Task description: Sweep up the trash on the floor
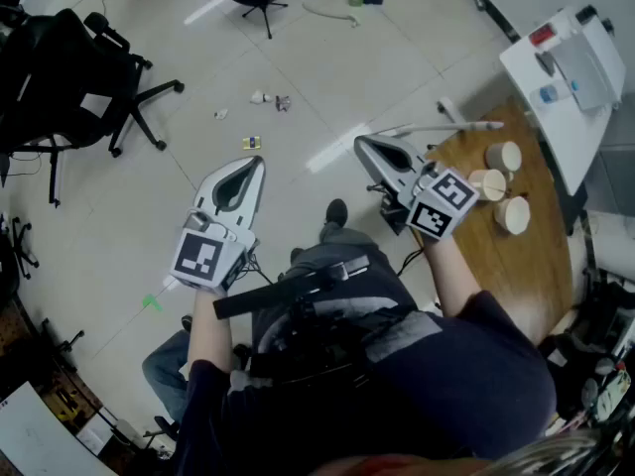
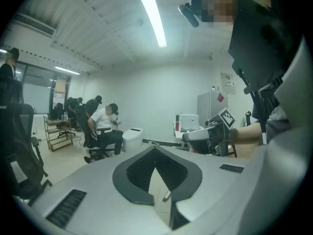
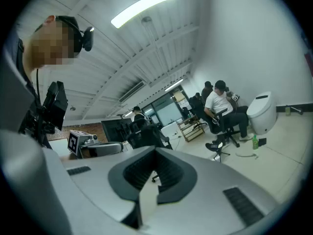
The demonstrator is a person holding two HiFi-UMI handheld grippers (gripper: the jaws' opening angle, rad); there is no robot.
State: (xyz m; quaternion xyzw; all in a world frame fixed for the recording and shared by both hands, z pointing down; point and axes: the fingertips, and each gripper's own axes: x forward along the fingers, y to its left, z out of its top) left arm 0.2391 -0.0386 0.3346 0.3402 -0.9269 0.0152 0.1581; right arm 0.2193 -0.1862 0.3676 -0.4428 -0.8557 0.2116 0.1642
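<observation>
Scraps of trash (image 1: 259,97) lie on the floor (image 1: 327,62) just right of the black office chair (image 1: 60,77). My left tool (image 1: 256,163) and right tool (image 1: 361,144) are each pressed together, empty, raised idle; sweeping, I judge, hasn't begun.

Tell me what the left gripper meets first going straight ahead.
The way looks free: the left gripper points over pale tiled floor toward the small scattered trash scraps, though depth is unclear.
</observation>
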